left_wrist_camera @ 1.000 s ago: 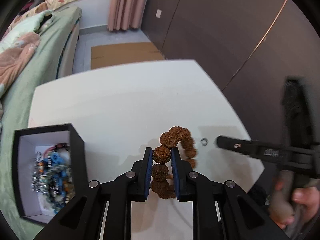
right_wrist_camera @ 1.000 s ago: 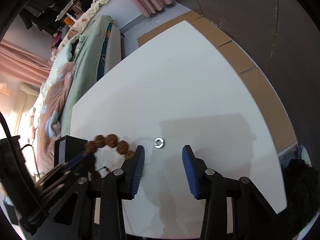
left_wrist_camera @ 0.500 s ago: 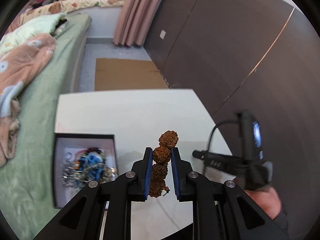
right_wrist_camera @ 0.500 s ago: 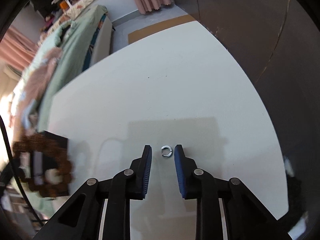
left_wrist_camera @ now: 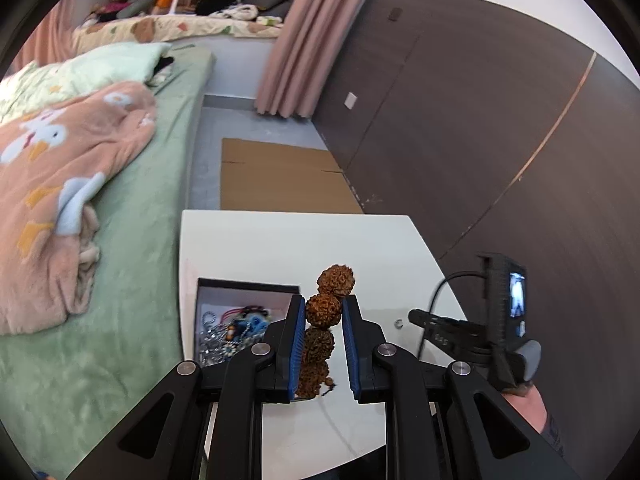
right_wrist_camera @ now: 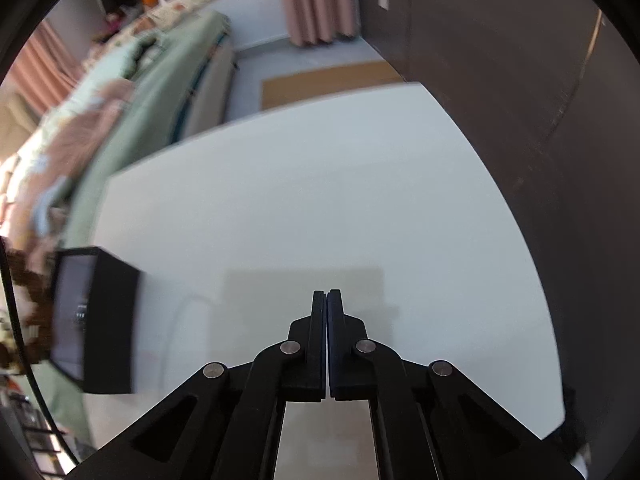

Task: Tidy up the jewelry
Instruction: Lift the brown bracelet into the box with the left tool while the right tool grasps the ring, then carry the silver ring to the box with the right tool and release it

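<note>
Left wrist view gave me little writing to go on: the small pale marking on the side of the other tool's finger was too small to read, and the lit little screen [left_wrist_camera: 517, 300] on its camera showed only a blur.

On my left claw [left_wrist_camera: 325, 300] the blue pads were pinched on one bead of the brown knobbly seed-bead bracelet [left_wrist_camera: 335, 278]. One bead stood above the fingertips and the others hung down between the fingers, over the near part of the white table [left_wrist_camera: 280, 240]. Just left of it sat the black box with a white inside [left_wrist_camera: 248, 283], holding a tangle of silver chains and blue beads [left_wrist_camera: 236, 328].

My right claw [right_wrist_camera: 327, 292] was closed, pad against pad, and I saw nothing between the pads in its own view. From the left wrist view, the small silver ring [left_wrist_camera: 397, 323] lay on the table right at that claw's tip; whether they touched, I could not tell. My right hand [left_wrist_camera: 524, 408] showed below the tool's handle.

Beyond the table's far edge a flat sheet of brown cardboard [left_wrist_camera: 276, 180] lay on the grey floor. A bed with a green cover [left_wrist_camera: 132, 240] ran along the left, with a pink patterned blanket [left_wrist_camera: 60, 184] heaped on it. A pink curtain [left_wrist_camera: 296, 40] hung at the back. A dark wood-panelled wall [left_wrist_camera: 480, 140] closed the right side and carried a white switch plate [left_wrist_camera: 351, 101].
</note>
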### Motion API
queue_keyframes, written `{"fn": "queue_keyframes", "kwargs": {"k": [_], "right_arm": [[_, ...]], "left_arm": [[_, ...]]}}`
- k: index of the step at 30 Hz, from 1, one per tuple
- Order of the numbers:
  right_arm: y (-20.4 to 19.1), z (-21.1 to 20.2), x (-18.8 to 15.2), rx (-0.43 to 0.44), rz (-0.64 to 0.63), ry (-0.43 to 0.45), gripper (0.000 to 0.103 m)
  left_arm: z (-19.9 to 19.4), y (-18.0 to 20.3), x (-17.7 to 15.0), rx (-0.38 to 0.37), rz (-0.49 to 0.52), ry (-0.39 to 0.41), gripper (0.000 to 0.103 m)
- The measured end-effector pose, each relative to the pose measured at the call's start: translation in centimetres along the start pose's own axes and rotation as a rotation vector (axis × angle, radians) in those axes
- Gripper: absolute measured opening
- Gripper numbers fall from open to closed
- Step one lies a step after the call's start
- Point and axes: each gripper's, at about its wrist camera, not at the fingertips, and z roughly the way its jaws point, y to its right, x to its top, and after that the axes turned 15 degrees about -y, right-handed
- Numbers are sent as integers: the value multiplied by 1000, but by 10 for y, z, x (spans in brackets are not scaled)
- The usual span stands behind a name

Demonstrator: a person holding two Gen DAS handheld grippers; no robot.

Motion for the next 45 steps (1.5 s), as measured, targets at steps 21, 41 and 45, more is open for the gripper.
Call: {"fn": "queue_keyframes", "kwargs": {"k": [21,41,45], "right_arm": [[9,2,4,148,109,-27,44],[-15,35,17,-39,52,-94,14],[-18,2,10,106,47,-2,14]], "left_arm": [[-27,-56,-19,-3,-127,45,69],[4,-100,-38,89,-227,-38,85],[5,-99,-39,96,-220,-37,85]]}}
